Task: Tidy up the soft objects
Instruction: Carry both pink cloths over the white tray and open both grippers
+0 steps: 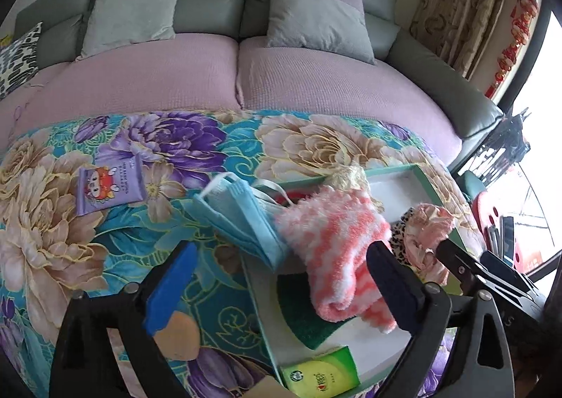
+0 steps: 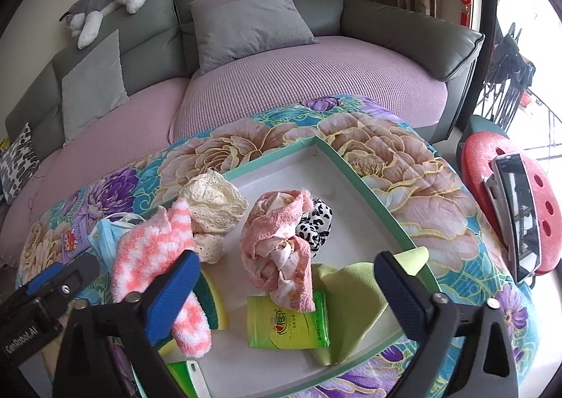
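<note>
A white tray with a green rim [image 1: 404,175] [image 2: 354,166] lies on the floral blanket. In it are a pink-and-white fuzzy sock [image 1: 337,240] [image 2: 147,250], a crumpled pink cloth [image 1: 426,233] [image 2: 281,250], a leopard scrunchie [image 2: 318,222], a cream lace piece [image 2: 214,201], a green tissue pack [image 2: 288,324] and a lime cloth [image 2: 351,299]. A blue face mask [image 1: 242,219] drapes over the tray's left rim. My left gripper [image 1: 281,250] stands open over the sock and mask, pads touching nothing. My right gripper [image 2: 287,257] is open above the pink cloth.
A purple wipes pack [image 1: 112,187] lies on the blanket left of the tray. A green sponge [image 1: 305,317] sits under the sock. Behind is a sofa with grey cushions [image 2: 253,29] and a plush toy [image 2: 109,1]. A red stool [image 2: 491,166] holding a phone stands at the right.
</note>
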Demonstrator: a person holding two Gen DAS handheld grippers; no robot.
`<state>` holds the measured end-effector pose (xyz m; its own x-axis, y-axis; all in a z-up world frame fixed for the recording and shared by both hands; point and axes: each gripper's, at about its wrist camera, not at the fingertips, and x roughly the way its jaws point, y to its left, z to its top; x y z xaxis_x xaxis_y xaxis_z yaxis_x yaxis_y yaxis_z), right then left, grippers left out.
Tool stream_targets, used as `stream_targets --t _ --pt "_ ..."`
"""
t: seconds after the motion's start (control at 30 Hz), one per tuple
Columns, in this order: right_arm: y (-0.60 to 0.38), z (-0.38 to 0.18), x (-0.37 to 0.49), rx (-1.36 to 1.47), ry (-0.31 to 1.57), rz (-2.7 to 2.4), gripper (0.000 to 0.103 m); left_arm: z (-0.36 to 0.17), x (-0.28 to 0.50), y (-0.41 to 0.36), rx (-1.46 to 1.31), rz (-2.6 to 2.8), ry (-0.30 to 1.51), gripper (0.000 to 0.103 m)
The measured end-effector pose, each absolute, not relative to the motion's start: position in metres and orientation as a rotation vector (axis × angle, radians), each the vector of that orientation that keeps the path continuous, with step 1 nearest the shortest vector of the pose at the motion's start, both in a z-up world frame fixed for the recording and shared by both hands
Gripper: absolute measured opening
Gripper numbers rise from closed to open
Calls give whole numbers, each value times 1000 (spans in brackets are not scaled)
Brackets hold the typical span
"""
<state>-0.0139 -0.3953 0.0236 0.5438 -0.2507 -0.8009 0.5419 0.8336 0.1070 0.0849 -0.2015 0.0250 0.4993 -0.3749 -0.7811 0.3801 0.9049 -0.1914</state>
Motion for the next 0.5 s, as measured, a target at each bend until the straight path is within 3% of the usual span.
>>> stream_targets --t 0.5 --pt "-385 23 -9 333 903 -479 103 21 108 -138 -134 -264 928 100"
